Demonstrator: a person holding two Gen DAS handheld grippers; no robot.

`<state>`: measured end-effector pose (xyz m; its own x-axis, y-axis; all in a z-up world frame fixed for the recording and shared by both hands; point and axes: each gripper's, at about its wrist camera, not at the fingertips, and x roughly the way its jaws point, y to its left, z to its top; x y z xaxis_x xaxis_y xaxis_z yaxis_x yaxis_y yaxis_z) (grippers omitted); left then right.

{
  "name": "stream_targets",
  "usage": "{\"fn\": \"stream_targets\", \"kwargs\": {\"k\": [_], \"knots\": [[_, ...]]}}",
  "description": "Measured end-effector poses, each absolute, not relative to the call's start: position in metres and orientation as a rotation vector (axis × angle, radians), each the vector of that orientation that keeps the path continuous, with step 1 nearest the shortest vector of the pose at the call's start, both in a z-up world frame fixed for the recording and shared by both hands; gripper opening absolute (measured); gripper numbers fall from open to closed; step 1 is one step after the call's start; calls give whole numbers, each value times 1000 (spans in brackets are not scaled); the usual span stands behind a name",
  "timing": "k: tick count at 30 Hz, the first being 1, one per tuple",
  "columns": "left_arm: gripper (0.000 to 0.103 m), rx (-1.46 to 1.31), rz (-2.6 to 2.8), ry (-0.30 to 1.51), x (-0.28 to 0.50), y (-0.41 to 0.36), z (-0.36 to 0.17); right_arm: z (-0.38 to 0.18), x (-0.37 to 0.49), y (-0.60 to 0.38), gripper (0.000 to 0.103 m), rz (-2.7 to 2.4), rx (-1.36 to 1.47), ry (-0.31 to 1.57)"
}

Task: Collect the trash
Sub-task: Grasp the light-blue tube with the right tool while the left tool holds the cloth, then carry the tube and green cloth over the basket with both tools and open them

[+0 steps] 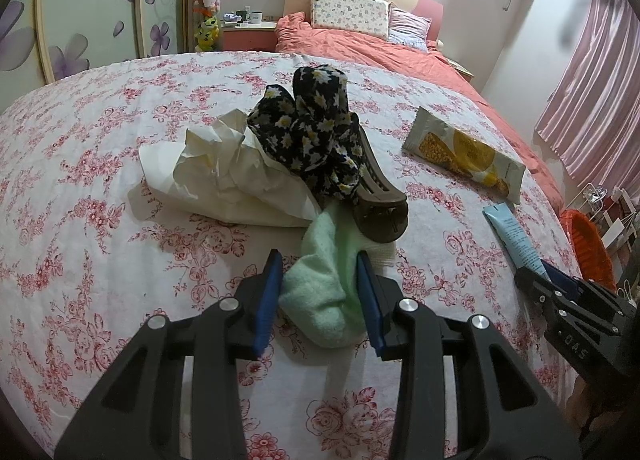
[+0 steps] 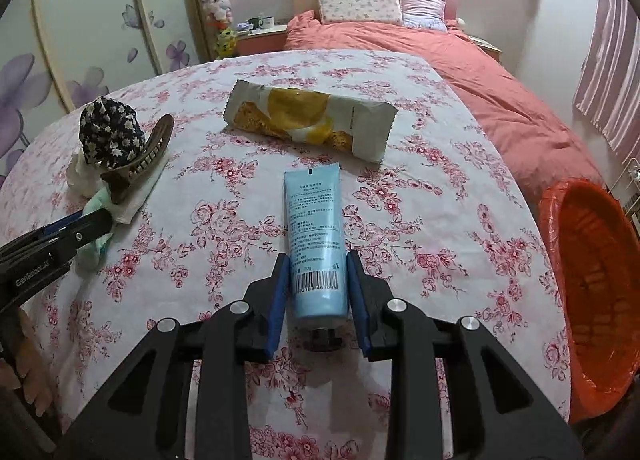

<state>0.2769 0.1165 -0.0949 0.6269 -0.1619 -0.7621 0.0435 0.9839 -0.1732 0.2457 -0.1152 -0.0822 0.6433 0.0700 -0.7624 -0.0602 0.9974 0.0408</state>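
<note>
Left wrist view, left to right. Centre left: crumpled white paper (image 1: 224, 175) lies on the floral tablecloth (image 1: 80, 187). Touching its right side is a dark daisy-print fabric bundle (image 1: 316, 131), with a brown claw hair clip (image 1: 380, 199) against it. Lower centre: the left gripper (image 1: 318, 296) has its blue fingers (image 1: 267, 300) set narrow, one on either side of a pale green cloth (image 1: 324, 292); whether they press it firmly cannot be told. Centre right: a white and yellow snack wrapper (image 1: 464, 151) lies flat, apart from the pile.

Right wrist view. Centre: a light blue tube (image 2: 316, 236) lies lengthwise toward the camera, just below the snack wrapper. Lower centre: the right gripper (image 2: 318, 288) has its fingers closed narrow against both sides of the tube near the barcode end. Right edge: a bin with an orange liner (image 2: 592, 284) stands beside the table.
</note>
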Motion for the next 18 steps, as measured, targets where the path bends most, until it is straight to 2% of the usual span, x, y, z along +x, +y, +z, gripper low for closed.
{"fn": "stream_targets", "kwargs": {"k": [18], "knots": [[39, -127, -115, 888, 278, 113, -95, -82, 258, -128, 30, 64, 85, 865]]}}
